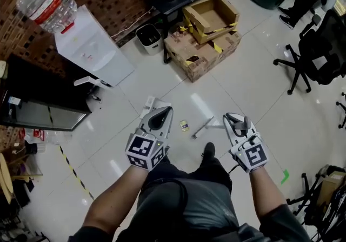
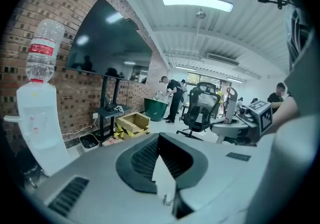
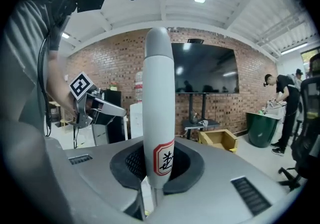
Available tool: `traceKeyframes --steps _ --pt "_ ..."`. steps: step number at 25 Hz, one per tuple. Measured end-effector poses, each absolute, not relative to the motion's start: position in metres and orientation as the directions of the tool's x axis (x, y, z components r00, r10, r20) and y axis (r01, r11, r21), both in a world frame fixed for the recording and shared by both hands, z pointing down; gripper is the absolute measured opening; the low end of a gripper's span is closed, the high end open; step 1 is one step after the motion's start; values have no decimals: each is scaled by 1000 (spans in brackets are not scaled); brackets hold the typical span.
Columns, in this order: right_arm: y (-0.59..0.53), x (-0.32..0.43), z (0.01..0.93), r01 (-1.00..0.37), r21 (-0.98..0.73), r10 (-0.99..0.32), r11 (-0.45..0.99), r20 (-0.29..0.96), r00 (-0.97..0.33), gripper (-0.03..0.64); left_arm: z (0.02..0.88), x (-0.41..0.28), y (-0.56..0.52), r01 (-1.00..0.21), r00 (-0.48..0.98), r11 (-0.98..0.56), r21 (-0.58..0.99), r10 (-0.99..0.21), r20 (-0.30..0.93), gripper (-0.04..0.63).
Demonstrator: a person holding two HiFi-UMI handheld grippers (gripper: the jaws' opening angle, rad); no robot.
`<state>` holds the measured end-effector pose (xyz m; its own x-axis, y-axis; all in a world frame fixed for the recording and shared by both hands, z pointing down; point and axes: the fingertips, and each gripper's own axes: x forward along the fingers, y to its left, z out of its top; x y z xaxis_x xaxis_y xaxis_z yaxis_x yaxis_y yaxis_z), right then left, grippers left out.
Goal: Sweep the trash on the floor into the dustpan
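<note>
At right gripper [image 1: 234,121]: fingers [image 3: 189,170] clamp upright broom handle [image 3: 158,92]; left gripper [image 1: 160,115] pinches white piece [image 2: 163,173].

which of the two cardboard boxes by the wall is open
The upper box, stacked on the lower box. Its flaps stand up and its inside shows, while the lower one's top is covered.

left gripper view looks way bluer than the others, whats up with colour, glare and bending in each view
Left gripper view: cold teal cast, strong fisheye, black corners, ceiling light blown out. Right gripper view: warmer, brick wall reads red, same fisheye, broom handle in focus. Head view: neutral colour, streaks of glare on the floor, edges bent.
</note>
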<state>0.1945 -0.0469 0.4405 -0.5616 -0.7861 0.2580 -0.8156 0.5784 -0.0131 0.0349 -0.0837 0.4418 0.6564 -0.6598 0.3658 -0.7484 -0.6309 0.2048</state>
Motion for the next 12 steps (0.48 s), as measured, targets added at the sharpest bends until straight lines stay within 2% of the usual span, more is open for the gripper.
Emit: traceKeyframes --steps 6,12 --pt "-40 156 450 -909 39 -879 415 276 -390 37 453 -40 -89 -670 732 -709 222 -579 360 13" --pt "-23 130 459 -951 46 -916 306 285 -281 35 457 -74 -86 -614 777 -753 238 -524 349 13"
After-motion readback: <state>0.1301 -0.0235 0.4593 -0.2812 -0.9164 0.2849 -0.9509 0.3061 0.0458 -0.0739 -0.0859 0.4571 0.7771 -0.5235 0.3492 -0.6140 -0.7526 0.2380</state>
